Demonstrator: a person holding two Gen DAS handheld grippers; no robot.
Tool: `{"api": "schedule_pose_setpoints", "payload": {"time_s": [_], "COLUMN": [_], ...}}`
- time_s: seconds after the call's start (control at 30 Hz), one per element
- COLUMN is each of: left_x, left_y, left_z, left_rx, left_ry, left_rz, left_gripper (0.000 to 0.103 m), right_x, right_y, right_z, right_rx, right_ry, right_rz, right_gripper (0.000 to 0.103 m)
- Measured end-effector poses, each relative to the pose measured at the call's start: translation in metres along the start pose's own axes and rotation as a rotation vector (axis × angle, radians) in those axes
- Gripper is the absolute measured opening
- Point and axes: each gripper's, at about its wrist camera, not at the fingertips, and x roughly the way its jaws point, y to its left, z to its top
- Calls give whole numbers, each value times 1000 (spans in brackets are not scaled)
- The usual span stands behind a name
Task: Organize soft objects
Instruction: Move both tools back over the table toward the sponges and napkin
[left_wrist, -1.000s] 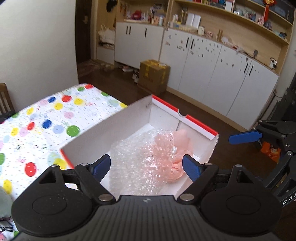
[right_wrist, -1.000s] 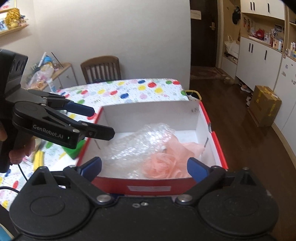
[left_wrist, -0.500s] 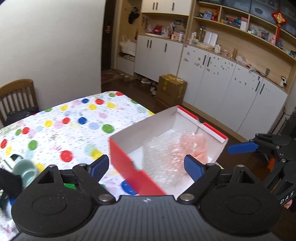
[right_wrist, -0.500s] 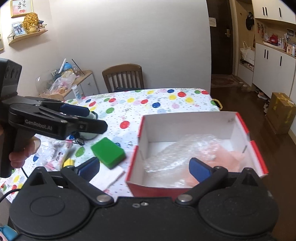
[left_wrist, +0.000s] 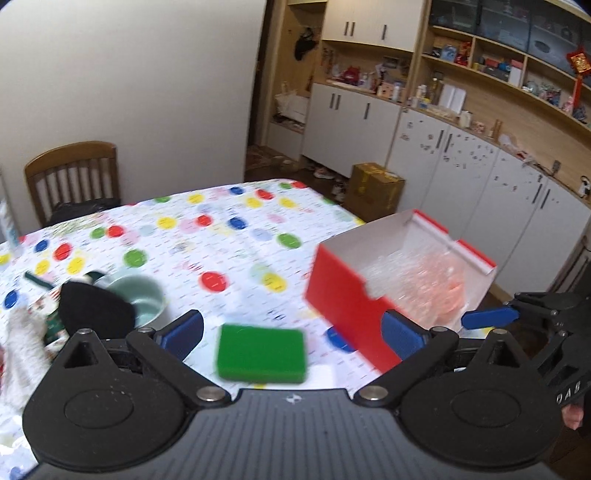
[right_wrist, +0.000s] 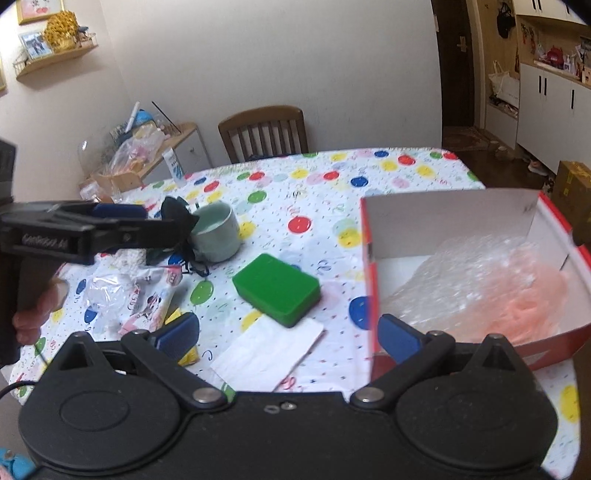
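A red-and-white box (left_wrist: 343, 295) (right_wrist: 443, 218) stands at the table's right end. It holds bubble wrap (left_wrist: 402, 269) (right_wrist: 461, 273) and a soft pink thing (left_wrist: 452, 291) (right_wrist: 532, 295). A green sponge (left_wrist: 260, 354) (right_wrist: 277, 288) lies on the dotted cloth to the left of the box. My left gripper (left_wrist: 291, 334) hovers above the table; its jaws are opening and nothing is between them. In the right wrist view the left gripper (right_wrist: 114, 212) hangs over a black cloth (right_wrist: 173, 210). My right gripper (right_wrist: 288, 334) is open and holds nothing, near the box's front left corner.
A mint cup (left_wrist: 144, 299) (right_wrist: 218, 236) stands beside the black cloth (left_wrist: 92, 310). A printed plastic packet (right_wrist: 147, 299), a white napkin (right_wrist: 269, 350) and a white fluffy thing (left_wrist: 22, 354) lie nearby. A wooden chair (right_wrist: 264, 133) stands at the far side.
Both grippers have swung left, away from the box and over the table. The box now sits at the right of both views; the sponge and cup came into sight. The left jaws spread wider.
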Motion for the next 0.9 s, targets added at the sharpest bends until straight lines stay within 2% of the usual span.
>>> {"api": "schedule_pose_setpoints", "payload": {"time_s": [0.27,0.43,0.7,0.9], "left_x": [2,8,32,47], "left_y": [47,58,49,34], "left_z": [-54,-84,-123,-134], "left_rx": [-125,-101,-26,-61], "left_ry": [62,76,132,173], "left_rz": [15,67,113,154], "left_gripper": [103,103,103,103], "right_x": [42,70,112,135], "right_y": [29,35,40,39], "right_z": [-17,-27,-36,-33], "right_rx": [2,43,82,144], "right_ry": [44,74,147,176], "right_rz": [-39,-74,-136,-187], "right_gripper": [103,102,100,99]}}
